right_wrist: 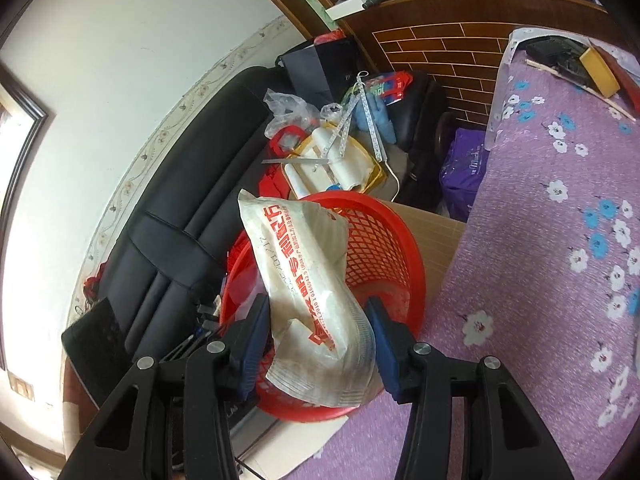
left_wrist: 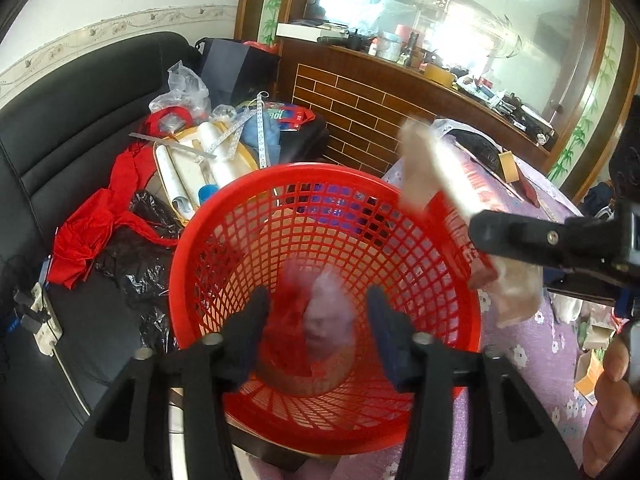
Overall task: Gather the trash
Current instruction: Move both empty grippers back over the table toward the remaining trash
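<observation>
Daylight floods through the glass partition (left_wrist: 460,12), blowing out highlights; the crumpled red-and-white wrapper (left_wrist: 316,320) blurs in motion, and fisheye edges bend into dark corners.

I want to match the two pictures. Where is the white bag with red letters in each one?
Left wrist view: white bag blurred at upper right, over the basket rim, held by the right gripper.
Right wrist view: centre, between the fingers.
Shared landmark: red basket.
</observation>
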`<state>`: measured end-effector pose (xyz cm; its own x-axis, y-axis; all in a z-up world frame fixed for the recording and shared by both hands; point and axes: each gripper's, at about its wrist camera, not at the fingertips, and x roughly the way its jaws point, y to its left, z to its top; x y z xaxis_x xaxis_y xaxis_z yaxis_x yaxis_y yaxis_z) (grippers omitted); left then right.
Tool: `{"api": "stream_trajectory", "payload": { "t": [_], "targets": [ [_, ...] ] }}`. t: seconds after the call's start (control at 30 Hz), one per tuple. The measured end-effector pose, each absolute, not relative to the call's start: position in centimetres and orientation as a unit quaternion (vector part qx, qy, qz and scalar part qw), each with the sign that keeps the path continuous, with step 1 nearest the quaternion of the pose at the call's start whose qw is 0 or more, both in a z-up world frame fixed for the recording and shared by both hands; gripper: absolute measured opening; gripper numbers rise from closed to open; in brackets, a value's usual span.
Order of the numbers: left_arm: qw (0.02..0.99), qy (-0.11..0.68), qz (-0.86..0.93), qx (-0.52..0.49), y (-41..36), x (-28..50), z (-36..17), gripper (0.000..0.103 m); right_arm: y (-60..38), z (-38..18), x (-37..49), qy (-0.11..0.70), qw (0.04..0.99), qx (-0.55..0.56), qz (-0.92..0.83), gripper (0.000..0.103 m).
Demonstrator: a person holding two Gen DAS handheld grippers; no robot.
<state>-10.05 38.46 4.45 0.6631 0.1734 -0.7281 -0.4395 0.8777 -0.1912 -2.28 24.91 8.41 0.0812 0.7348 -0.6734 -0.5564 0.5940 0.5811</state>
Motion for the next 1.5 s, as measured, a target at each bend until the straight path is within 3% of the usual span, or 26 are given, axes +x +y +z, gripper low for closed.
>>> {"api": "stream_trajectory", "payload": {
  "t": [0.03,0.17,0.9,1.1,1.23,1.5],
  "targets": [
    [0.896,0.369,0.173,-0.179,38.4,-10.2,4.6,0.063,25.1,8.4,-2.1,0.513,0.731,0.087,0.442,0.057],
    [0.898,0.364,0.171,-0.179,38.3,-10.4,4.9,0.063,24.9,8.9,-2.0,0.505,0.735,0.085,0.445,0.064],
    [0.926,0.359,0.062,-0.102,25.6,-10.1,6.7,0.066,7.3,10.7,-6.8,0.468,0.777,0.134,0.399,0.064],
    [0.927,0.373,-0.009,-0.033,18.6,-8.7,6.6,0.067,-0.7,10.6,-8.2,0.457,0.798,0.165,0.357,0.064],
    [0.92,0.382,-0.083,0.024,12.7,-7.6,6.5,0.075,-6.8,10.6,-8.7,0.445,0.815,0.195,0.316,0.064],
    [0.887,0.403,-0.203,0.096,2.6,-5.0,5.8,0.075,-18.4,10.9,-10.1,0.399,0.844,0.269,0.238,0.069]
  ]
}}
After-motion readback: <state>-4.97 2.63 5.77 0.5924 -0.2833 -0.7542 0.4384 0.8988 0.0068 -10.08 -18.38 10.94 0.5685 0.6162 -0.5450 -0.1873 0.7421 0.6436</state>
